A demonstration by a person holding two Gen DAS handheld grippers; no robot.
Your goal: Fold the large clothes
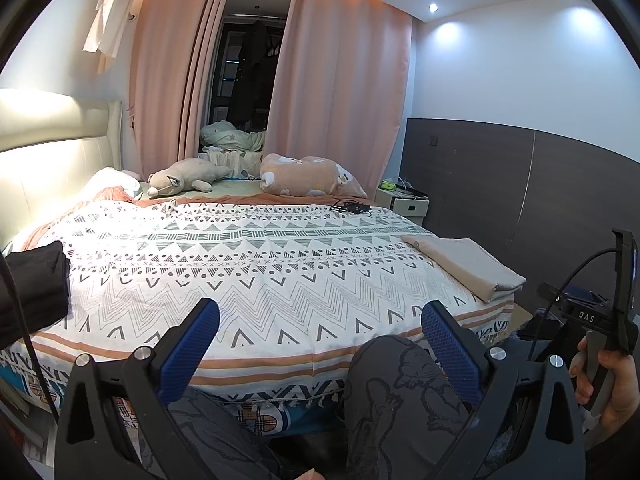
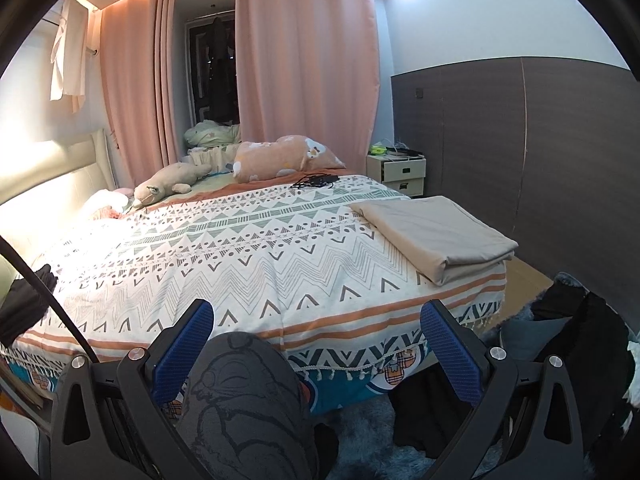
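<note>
A folded beige cloth (image 1: pixel 468 266) (image 2: pixel 436 234) lies on the right front corner of the bed (image 1: pixel 240 264) (image 2: pixel 224 248), which has a white zigzag-patterned cover. A dark folded garment (image 1: pixel 34 284) (image 2: pixel 20 304) sits at the bed's left edge. Dark clothes (image 2: pixel 576 344) are heaped on the floor to the right of the bed. My left gripper (image 1: pixel 320 322) is open over the bed's near edge, with nothing between its blue pads. My right gripper (image 2: pixel 316 322) is open too, held above a knee in grey printed trousers (image 2: pixel 244 392).
A plush toy (image 1: pixel 184 176) and an orange pillow (image 1: pixel 308 176) lie at the head end. A black cable bundle (image 1: pixel 352 207) rests on the cover. A bedside cabinet (image 2: pixel 400 168) stands by the dark panelled wall. A hand (image 1: pixel 608 384) holds the other gripper's handle at right.
</note>
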